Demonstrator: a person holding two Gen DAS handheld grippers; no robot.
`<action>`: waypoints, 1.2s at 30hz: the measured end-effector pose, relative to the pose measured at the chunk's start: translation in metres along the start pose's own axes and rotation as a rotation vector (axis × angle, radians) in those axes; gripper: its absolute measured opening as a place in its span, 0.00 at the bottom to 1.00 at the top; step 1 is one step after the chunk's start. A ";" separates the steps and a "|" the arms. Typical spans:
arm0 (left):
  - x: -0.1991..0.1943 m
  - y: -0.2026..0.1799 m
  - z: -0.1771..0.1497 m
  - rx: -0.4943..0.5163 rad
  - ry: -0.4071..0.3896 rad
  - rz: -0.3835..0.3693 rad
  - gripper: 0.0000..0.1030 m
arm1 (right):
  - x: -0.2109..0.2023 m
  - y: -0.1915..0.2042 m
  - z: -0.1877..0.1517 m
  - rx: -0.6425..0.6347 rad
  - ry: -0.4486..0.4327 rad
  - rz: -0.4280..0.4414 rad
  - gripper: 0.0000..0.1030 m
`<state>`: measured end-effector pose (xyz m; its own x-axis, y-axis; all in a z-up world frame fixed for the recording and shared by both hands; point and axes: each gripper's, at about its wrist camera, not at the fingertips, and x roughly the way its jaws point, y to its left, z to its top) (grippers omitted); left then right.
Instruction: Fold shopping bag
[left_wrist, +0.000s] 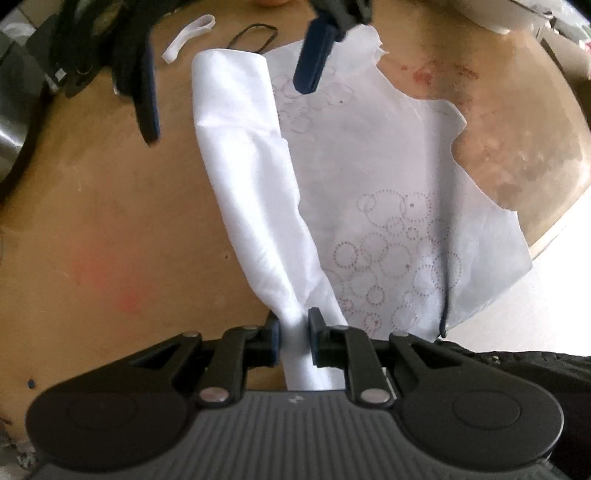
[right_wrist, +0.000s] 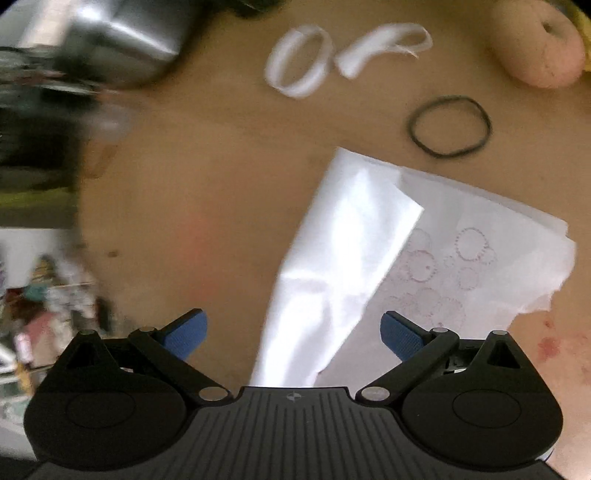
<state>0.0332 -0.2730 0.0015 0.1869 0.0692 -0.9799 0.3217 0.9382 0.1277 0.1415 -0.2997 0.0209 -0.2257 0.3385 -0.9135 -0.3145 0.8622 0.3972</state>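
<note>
We pinched the folded edge of the bag (left_wrist: 255, 192) tight in our left gripper (left_wrist: 293, 332). Our right gripper (right_wrist: 293, 332) hung wide open, empty, above the bag on the table (left_wrist: 110, 221)

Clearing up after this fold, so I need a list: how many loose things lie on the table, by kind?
White bag: 1
White fabric loops: 2
Black elastic band: 1
Pink ring-shaped thing: 1
Total: 5
</note>
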 end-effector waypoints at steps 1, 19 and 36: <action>0.006 -0.003 0.000 0.006 0.003 0.009 0.15 | 0.004 0.004 0.004 0.023 0.016 -0.038 0.92; 0.014 -0.048 -0.004 0.080 -0.003 0.124 0.15 | 0.047 0.017 0.035 0.287 0.128 -0.365 0.18; -0.016 0.038 -0.044 -0.211 -0.195 -0.293 0.20 | 0.025 -0.105 -0.019 0.123 0.023 0.121 0.07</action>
<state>0.0014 -0.2235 0.0156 0.2941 -0.2580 -0.9203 0.1940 0.9589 -0.2068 0.1514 -0.3895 -0.0420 -0.2763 0.4350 -0.8570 -0.1689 0.8558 0.4889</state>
